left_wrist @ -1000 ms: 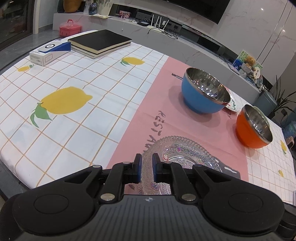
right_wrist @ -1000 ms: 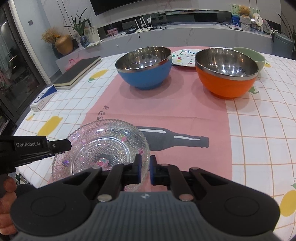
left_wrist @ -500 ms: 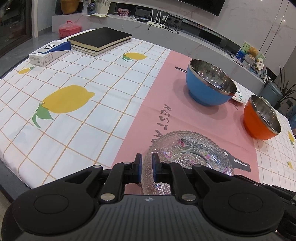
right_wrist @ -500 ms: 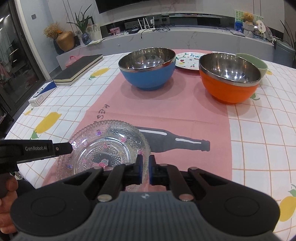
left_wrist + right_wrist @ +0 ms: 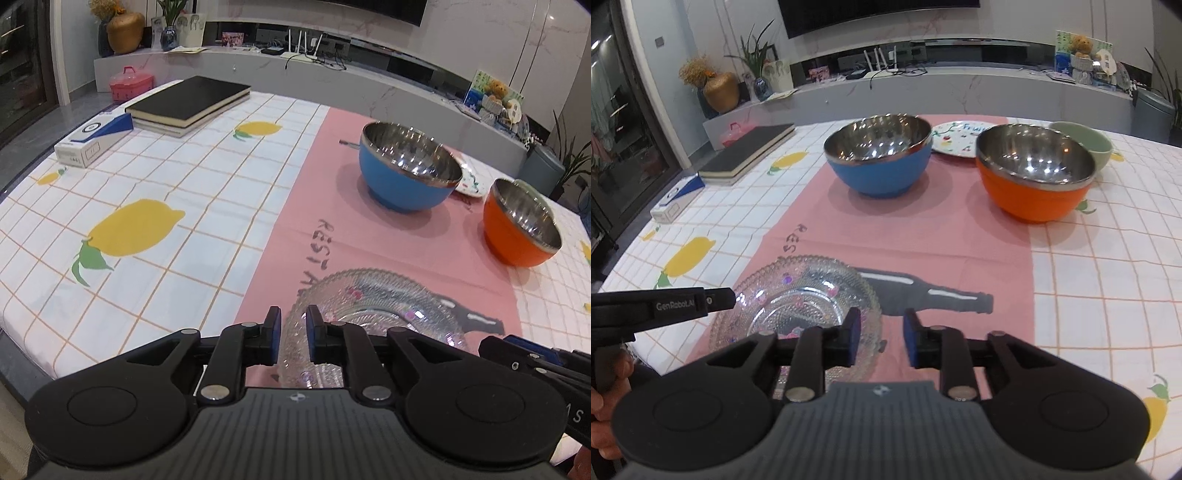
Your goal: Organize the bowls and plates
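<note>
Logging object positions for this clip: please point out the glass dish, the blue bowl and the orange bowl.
glass dish (image 5: 798, 310): right wrist view, on its patterned inner bottom.
blue bowl (image 5: 886, 173): right wrist view, on its blue outer wall.
orange bowl (image 5: 1027, 199): right wrist view, on its orange outer wall.

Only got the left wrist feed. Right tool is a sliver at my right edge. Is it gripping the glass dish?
Observer: No. The right tool is open, and its right finger is clear of the glass dish.
Operator: Anything hidden behind the orange bowl?
Observer: Yes, a pale green bowl sits close behind it.
Operator: I see a scrap of plate behind the blue bowl. What is it?
Observer: A white plate printed with fruit and lettering, lying flat on the cloth.
</note>
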A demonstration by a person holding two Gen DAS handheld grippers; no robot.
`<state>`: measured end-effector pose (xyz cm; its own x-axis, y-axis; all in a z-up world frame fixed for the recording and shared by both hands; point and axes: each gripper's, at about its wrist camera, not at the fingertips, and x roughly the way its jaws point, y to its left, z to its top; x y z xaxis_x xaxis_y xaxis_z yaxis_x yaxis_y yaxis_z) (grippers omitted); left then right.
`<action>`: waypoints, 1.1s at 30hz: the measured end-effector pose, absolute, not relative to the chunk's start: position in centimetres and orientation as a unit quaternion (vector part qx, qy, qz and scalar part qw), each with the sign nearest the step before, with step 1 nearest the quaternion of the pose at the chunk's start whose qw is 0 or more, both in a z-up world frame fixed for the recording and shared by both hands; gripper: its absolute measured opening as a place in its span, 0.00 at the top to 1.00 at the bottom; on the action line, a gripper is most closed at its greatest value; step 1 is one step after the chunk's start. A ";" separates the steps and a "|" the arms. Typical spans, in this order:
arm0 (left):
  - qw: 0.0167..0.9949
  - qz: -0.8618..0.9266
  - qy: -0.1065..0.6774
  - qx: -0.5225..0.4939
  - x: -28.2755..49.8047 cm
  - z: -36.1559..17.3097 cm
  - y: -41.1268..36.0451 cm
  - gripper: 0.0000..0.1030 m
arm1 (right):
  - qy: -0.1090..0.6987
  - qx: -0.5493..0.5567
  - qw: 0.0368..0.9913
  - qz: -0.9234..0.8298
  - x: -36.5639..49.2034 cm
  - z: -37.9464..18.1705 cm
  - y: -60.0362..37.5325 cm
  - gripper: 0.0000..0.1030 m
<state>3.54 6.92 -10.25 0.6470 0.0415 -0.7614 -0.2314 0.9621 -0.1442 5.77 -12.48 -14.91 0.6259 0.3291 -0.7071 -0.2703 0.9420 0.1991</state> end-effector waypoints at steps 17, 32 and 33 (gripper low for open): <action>0.919 -0.006 0.390 -0.048 4.6 -4.1 0.8 0.79 | 0.401 0.059 0.905 0.129 5.0 -10.9 -17.9 0.63; 0.924 -0.081 0.372 -0.038 8.1 0.2 -3.5 0.67 | 0.386 0.078 0.910 0.127 7.9 -5.6 -22.7 0.55; 0.924 -0.084 0.372 -0.037 8.7 0.3 -3.5 0.66 | 0.387 0.079 0.910 0.129 8.6 -5.4 -22.9 0.55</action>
<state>8.66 -3.54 0.28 0.7096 -0.1817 -0.6808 0.1274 0.9833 -0.1297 8.57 -22.90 -5.42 0.6674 0.2955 -0.6836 -0.1727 0.9543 0.2439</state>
